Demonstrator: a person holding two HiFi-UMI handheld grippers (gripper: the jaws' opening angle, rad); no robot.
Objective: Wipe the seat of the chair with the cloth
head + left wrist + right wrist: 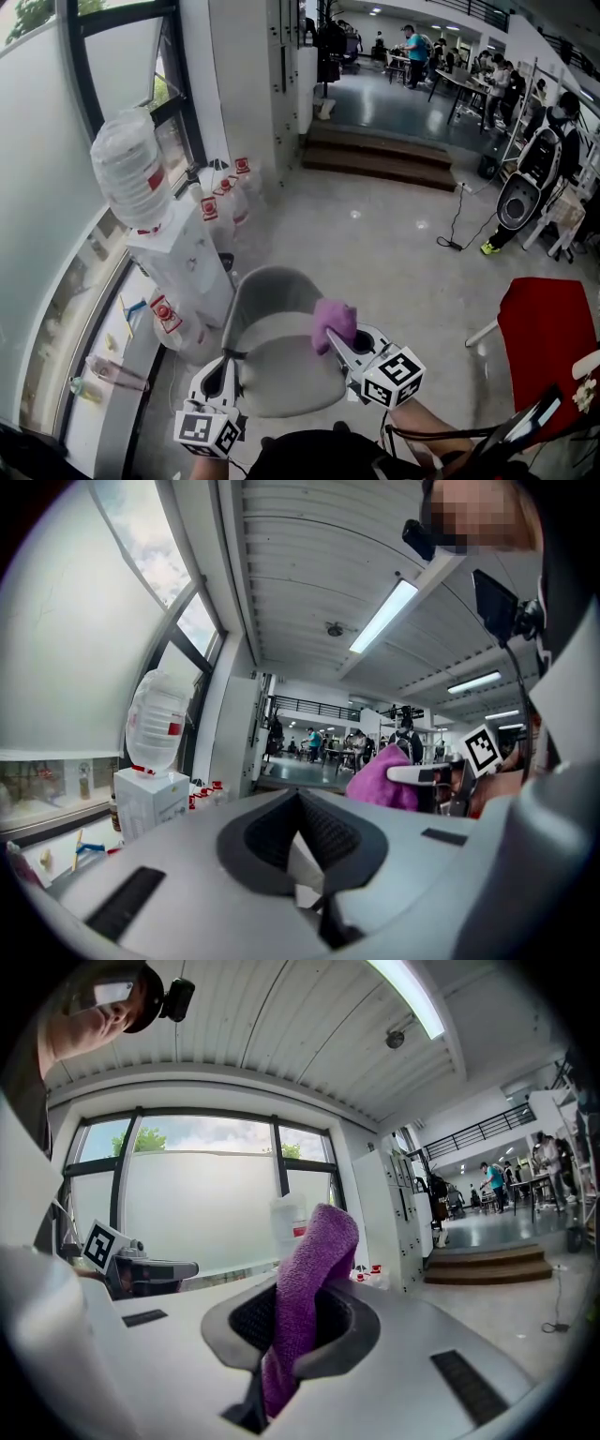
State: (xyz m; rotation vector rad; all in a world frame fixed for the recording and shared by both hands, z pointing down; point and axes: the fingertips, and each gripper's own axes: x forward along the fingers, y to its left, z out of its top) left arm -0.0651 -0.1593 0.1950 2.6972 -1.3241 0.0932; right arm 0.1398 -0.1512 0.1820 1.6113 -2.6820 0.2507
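In the head view, the right claw (342, 343) holds the purple cloth (334, 319) over the chair (277, 380) seat. In the left gripper view, the left claw (298, 806) is closed and empty. In the right gripper view, the claw pinches only a fold, so hard rubbing might tug the cloth loose.

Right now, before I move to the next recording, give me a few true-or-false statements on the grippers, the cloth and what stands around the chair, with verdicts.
1. The right gripper has its jaws shut on a purple cloth. True.
2. A water dispenser with a bottle on top stands to the left of the grey chair. True.
3. The grey chair is the only chair in view. False: a red chair stands off to the right.
4. The left gripper shares the hold on the cloth. False: its jaws are together with nothing between them.
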